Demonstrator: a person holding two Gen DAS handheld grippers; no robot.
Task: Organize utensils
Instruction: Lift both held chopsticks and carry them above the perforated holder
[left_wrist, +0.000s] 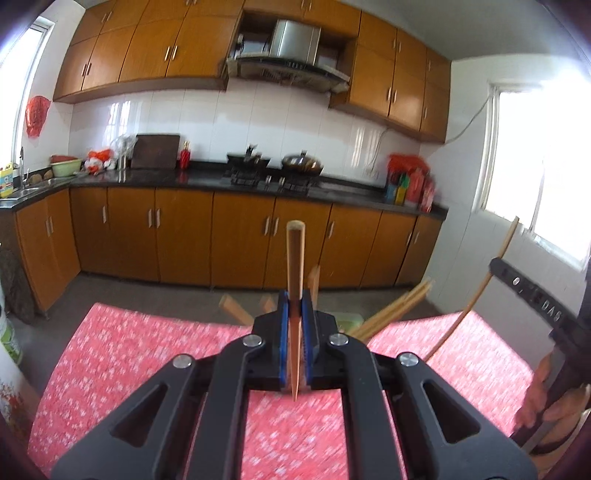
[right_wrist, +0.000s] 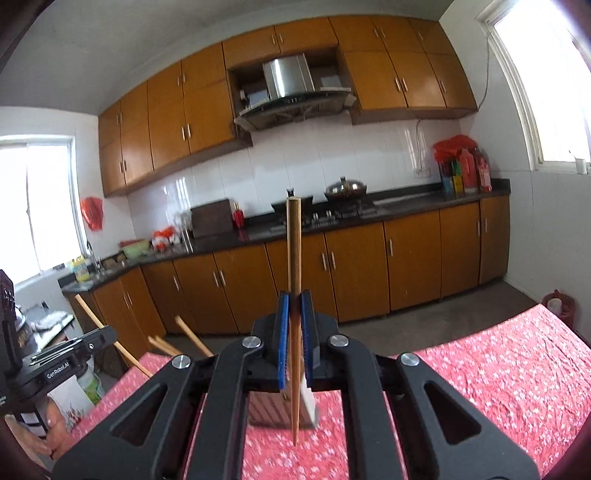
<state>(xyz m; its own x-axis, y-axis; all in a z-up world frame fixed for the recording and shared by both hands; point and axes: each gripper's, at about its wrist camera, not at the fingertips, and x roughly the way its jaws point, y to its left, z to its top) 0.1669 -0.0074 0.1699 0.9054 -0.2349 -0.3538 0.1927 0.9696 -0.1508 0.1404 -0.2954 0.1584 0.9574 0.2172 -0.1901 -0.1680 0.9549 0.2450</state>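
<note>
My left gripper (left_wrist: 295, 299) is shut on a wooden chopstick (left_wrist: 295, 258) that stands upright between the blue pads, thick end up. Behind it several chopsticks (left_wrist: 391, 310) stick out of a pale green holder (left_wrist: 349, 322) on the red tablecloth. My right gripper (right_wrist: 294, 299) is shut on another wooden chopstick (right_wrist: 294, 251), also upright, above a ribbed container (right_wrist: 269, 410). The right gripper's body (left_wrist: 532, 295) with its chopstick (left_wrist: 480, 284) shows at the right of the left wrist view. The left gripper's body (right_wrist: 55, 362) shows at the left of the right wrist view.
The table has a red flowered cloth (left_wrist: 147, 350), seen also in the right wrist view (right_wrist: 498, 369). Beyond it are a grey floor, brown kitchen cabinets (left_wrist: 240, 236), a black counter with a stove and wok (left_wrist: 301, 162), and bright windows.
</note>
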